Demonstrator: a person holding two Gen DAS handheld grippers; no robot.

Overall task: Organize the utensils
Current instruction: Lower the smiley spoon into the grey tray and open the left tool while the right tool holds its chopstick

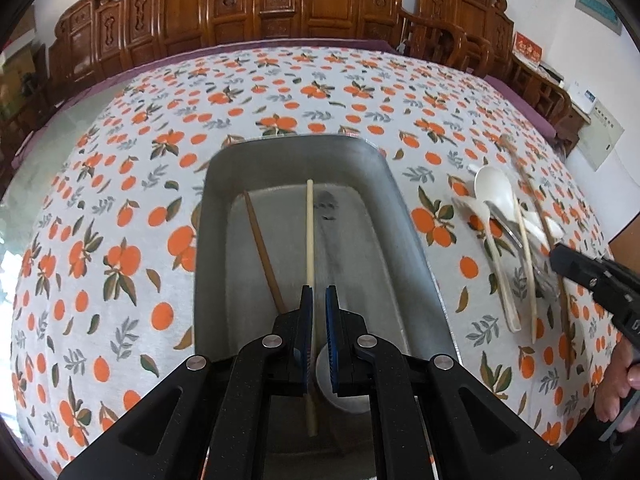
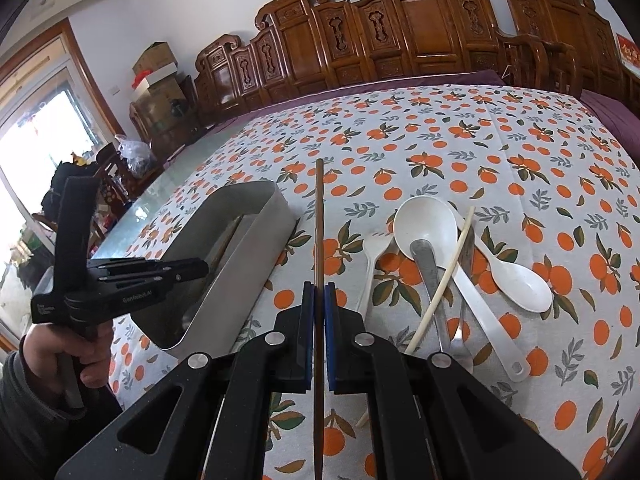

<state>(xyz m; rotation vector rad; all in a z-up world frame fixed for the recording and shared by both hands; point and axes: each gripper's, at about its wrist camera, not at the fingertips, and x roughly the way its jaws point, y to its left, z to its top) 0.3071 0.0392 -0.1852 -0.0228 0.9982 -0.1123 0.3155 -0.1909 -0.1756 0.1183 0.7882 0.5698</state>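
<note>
Two chopsticks are in play: the left gripper (image 1: 319, 300), its jaws parted, hovers over a pale bamboo chopstick (image 1: 309, 240) lying in the rectangular steel tray (image 1: 404, 216); the right gripper (image 2: 319, 300) pinches a dark wooden chopstick (image 2: 319, 220) beside the tray, which could pivot and slip loose.

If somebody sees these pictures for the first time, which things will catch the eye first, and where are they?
First the tablecloth with its orange fruit print, which covers the table. Then the metal tray in the middle, with a brown chopstick inside it. The white spoons lie in a heap right of the tray, and the right gripper holds a dark chopstick.
</note>
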